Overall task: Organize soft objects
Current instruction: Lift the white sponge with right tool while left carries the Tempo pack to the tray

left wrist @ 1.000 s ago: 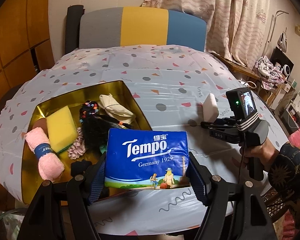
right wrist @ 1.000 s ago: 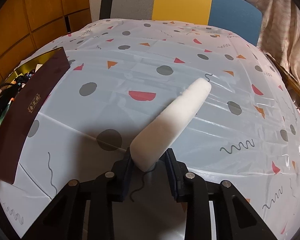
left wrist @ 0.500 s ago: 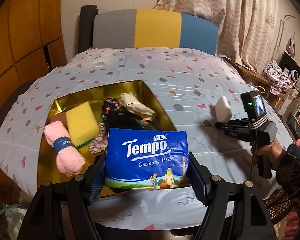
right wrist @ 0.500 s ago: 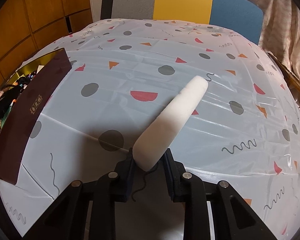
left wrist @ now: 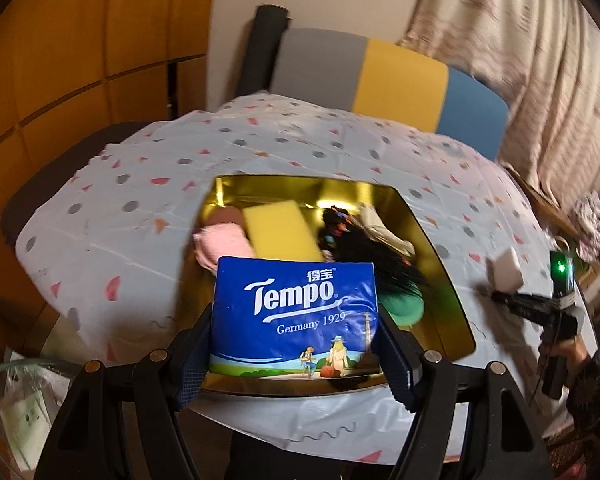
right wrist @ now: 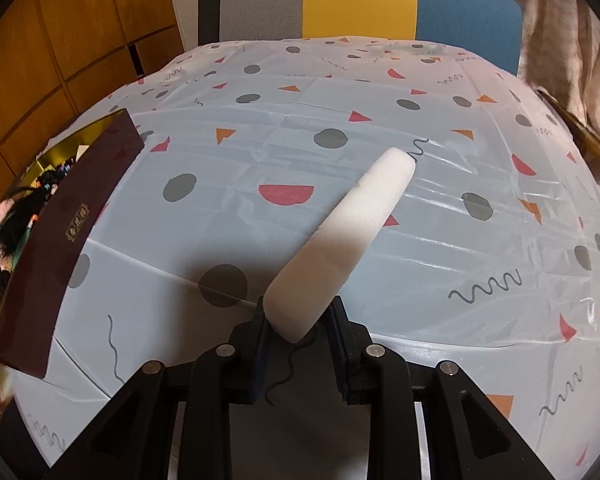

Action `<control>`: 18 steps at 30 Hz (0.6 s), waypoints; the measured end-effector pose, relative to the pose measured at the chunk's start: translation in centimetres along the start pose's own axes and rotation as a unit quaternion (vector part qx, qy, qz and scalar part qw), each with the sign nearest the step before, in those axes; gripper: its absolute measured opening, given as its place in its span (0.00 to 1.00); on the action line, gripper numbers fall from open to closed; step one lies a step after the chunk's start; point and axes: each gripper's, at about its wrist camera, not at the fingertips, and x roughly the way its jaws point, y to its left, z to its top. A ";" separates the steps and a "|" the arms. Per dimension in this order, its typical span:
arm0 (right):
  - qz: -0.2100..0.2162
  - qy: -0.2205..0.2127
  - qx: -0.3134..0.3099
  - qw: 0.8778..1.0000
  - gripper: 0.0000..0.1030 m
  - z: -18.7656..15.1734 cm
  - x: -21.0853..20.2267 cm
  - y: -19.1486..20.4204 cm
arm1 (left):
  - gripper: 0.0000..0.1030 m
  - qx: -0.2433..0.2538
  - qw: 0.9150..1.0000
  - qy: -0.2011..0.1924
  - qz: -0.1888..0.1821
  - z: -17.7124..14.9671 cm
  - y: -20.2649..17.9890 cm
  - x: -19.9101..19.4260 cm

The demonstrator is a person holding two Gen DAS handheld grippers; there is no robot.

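My left gripper is shut on a blue Tempo tissue pack and holds it above the near edge of the gold-lined box. In the box lie a yellow sponge, a pink towel roll, a black hair piece, a cream cloth and a green item. My right gripper is shut on a white sponge and holds it above the table; it also shows in the left wrist view.
The table has a spotted plastic cloth. The box's dark red outer wall stands at the left of the right wrist view. A grey, yellow and blue chair is behind the table, curtains at right.
My left gripper has swung left and over the box with the tissue pack, so the box now lies straight ahead. The right gripper has barely moved with the white sponge.
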 end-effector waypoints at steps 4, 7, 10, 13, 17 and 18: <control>0.017 0.002 0.020 1.000 0.31 0.3 0.0 -0.4 | 0.72 -0.012 1.000 0.001 0.003 0.0 0.9 -0.1; 0.037 0.000 0.044 0.998 0.51 0.5 -0.2 -1.0 | 0.72 -0.015 1.000 0.008 0.004 -0.2 1.1 0.4; 0.049 -0.003 0.071 0.996 0.68 0.7 -0.5 -1.4 | 0.72 -0.017 1.000 0.014 0.003 -0.3 1.0 0.7; 0.006 -0.021 0.081 0.996 0.72 1.0 -1.6 -2.0 | 0.72 -0.014 1.000 0.013 -0.001 -0.2 0.7 0.7; -0.024 -0.039 0.103 0.994 0.78 1.3 -2.4 -3.3 | 0.72 -0.005 1.000 0.011 -0.003 0.1 0.3 0.9; -0.025 -0.030 0.115 0.993 0.82 1.5 -2.1 -3.6 | 0.72 -0.005 1.000 0.013 -0.006 0.1 0.3 1.1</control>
